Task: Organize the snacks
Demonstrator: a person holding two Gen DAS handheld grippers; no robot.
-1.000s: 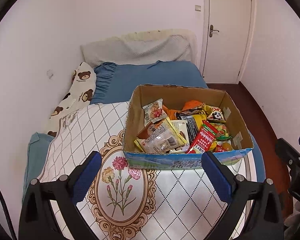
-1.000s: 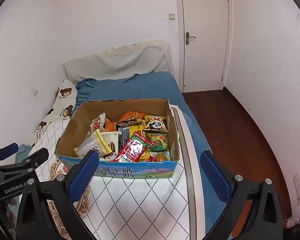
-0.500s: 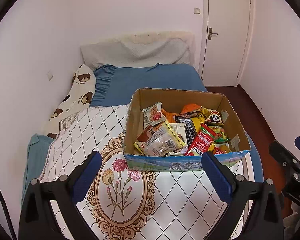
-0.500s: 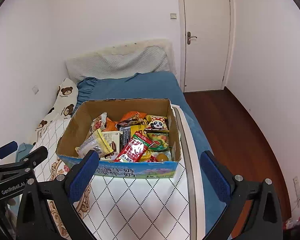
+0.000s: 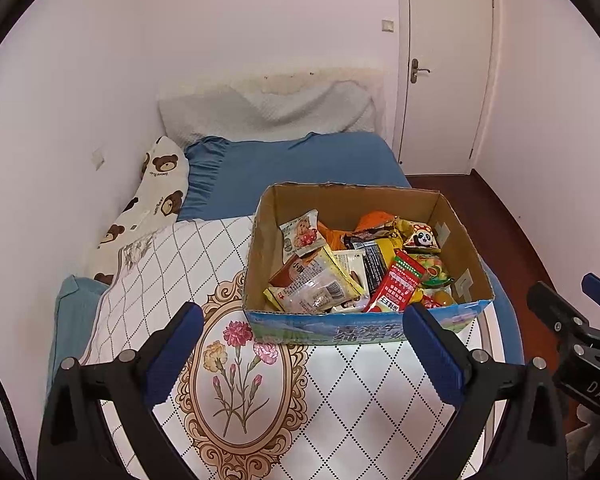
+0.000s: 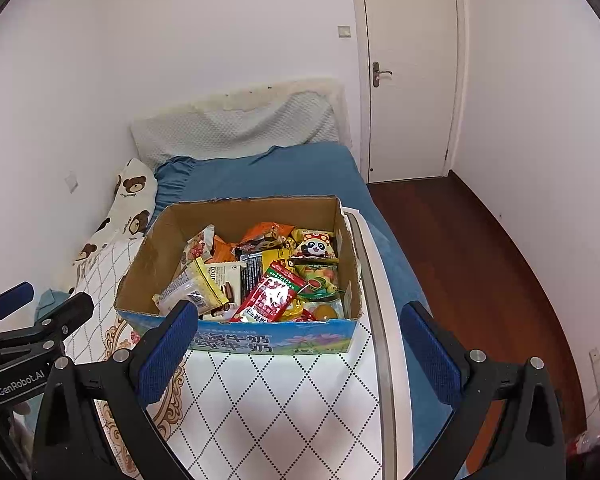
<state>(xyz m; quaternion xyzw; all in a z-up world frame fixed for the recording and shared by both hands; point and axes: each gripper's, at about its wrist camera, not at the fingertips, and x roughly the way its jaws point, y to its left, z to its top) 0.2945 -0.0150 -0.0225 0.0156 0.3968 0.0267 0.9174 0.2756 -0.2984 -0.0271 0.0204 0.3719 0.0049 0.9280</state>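
An open cardboard box [image 5: 456, 216] [image 6: 148, 256] sits on a white diamond-patterned mat on a bed, filled with several snack packets. Among them are a red packet [image 5: 398, 286] [image 6: 272, 298], a panda packet [image 5: 422, 236] [image 6: 315, 245] and a clear yellow-edged bag [image 5: 316, 286] [image 6: 192, 286]. My left gripper [image 5: 302, 344] hovers open in front of the box's near wall, nothing between its blue pads. My right gripper [image 6: 300, 340] is open too, just short of the same wall. Each gripper shows at the edge of the other's view.
The mat [image 5: 352, 400] has a flower medallion [image 5: 236, 368] at left. A bear-print pillow [image 5: 156, 192] lies along the left wall, blue bedding [image 5: 300, 164] behind the box. A dark wooden floor [image 6: 480, 264] and a closed white door [image 6: 410, 68] are on the right.
Both grippers have drawn back slightly and tilted up, so the box sits a little lower and smaller in each view. Nothing was grasped; the snacks lie as before.
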